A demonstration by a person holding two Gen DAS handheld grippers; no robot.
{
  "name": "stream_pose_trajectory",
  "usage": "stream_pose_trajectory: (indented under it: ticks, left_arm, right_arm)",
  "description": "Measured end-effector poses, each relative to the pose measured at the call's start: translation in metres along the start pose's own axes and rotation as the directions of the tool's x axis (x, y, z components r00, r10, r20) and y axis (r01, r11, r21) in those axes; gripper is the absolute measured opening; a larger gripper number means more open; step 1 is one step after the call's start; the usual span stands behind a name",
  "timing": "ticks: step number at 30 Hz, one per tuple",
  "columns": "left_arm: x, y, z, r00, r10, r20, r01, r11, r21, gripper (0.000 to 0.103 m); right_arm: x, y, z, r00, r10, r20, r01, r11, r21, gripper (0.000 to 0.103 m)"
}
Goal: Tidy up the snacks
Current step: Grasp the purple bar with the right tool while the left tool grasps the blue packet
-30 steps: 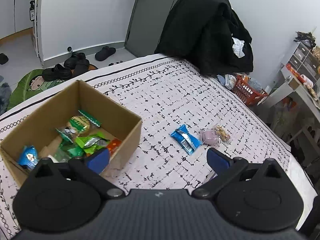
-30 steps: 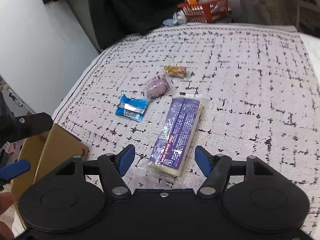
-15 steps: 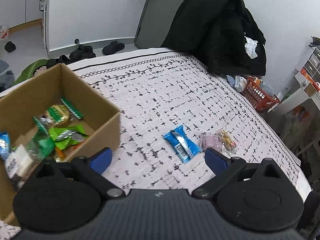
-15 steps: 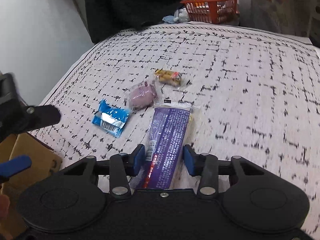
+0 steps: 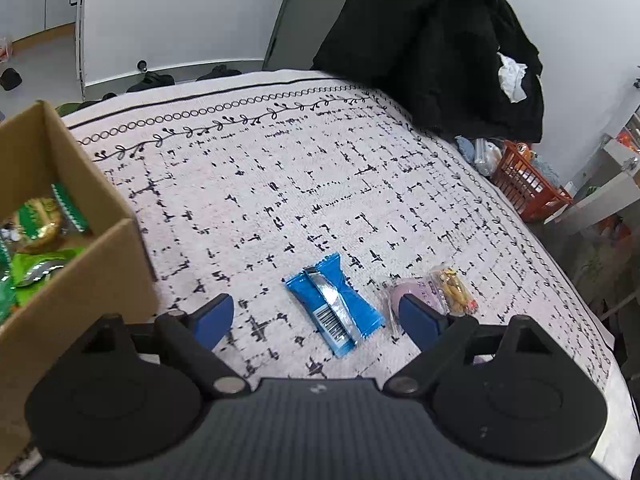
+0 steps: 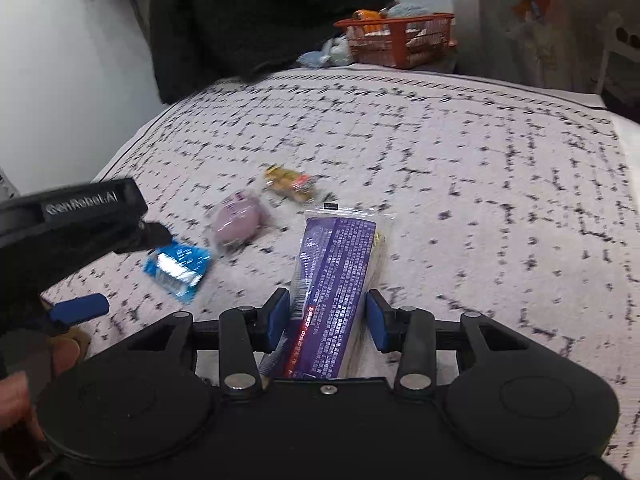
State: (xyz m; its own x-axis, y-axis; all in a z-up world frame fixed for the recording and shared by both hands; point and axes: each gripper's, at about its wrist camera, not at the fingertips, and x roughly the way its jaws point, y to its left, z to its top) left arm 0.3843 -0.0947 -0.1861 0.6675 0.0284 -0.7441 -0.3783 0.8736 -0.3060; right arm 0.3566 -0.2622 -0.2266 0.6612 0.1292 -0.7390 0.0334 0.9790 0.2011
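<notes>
My right gripper is shut on a long purple snack pack and holds it over the patterned cloth. My left gripper is open and empty, just above a blue wrapped snack, which also shows in the right wrist view. A pink round snack and a small yellow snack lie to its right. The cardboard box at the left holds several green wrapped snacks.
The white cloth with black marks covers the surface. A black coat hangs at the far edge. An orange basket stands beyond the far right edge. The left gripper's body shows at the left of the right wrist view.
My right gripper closed on the purple pack and lifted it. My left gripper moved right, away from the box, to over the blue snack.
</notes>
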Motion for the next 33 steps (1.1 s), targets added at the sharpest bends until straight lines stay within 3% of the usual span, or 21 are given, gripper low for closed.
stream_pose_trajectory:
  ticks: [5,13,18,24,29,31,32,33]
  left_arm:
    - [0.021,-0.006,-0.001,1.000,0.013,-0.022,-0.013,1.000,-0.003,0.081]
    - [0.041,-0.017,0.002,0.998,0.060,-0.017,-0.060,0.998,0.020,0.081]
    - [0.052,-0.021,0.003,0.994,0.103,-0.036,-0.101,0.994,0.052,0.081]
    - [0.051,-0.023,0.000,0.989,0.131,-0.063,-0.124,0.987,0.102,0.079]
    - [0.045,-0.015,-0.002,0.988,0.146,-0.049,-0.140,0.984,0.110,0.054]
    - [0.042,-0.011,-0.001,0.990,0.132,-0.039,-0.128,0.986,0.104,0.042]
    - [0.041,-0.009,0.000,0.992,0.119,-0.038,-0.115,0.988,0.104,0.040]
    - [0.040,-0.007,0.001,0.993,0.111,-0.040,-0.106,0.989,0.106,0.039]
  right_arm:
    - [-0.002,-0.007,0.001,1.000,-0.023,0.013,0.023,1.000,0.015,0.041]
    - [-0.005,-0.011,-0.001,0.997,-0.071,0.032,0.070,0.997,0.021,0.048]
    - [-0.001,-0.003,-0.002,0.997,-0.078,0.024,0.078,0.997,-0.020,0.060]
    - [0.001,-0.001,-0.002,0.997,-0.078,0.020,0.079,0.997,-0.018,0.061]
    - [0.003,0.004,-0.003,0.995,-0.099,0.020,0.100,0.994,-0.037,0.062]
    - [0.003,0.004,-0.004,0.994,-0.108,0.020,0.109,0.993,-0.046,0.054]
    - [0.003,0.003,-0.004,0.993,-0.116,0.023,0.117,0.992,-0.049,0.046]
    - [0.002,0.002,-0.004,0.993,-0.118,0.024,0.119,0.992,-0.050,0.043]
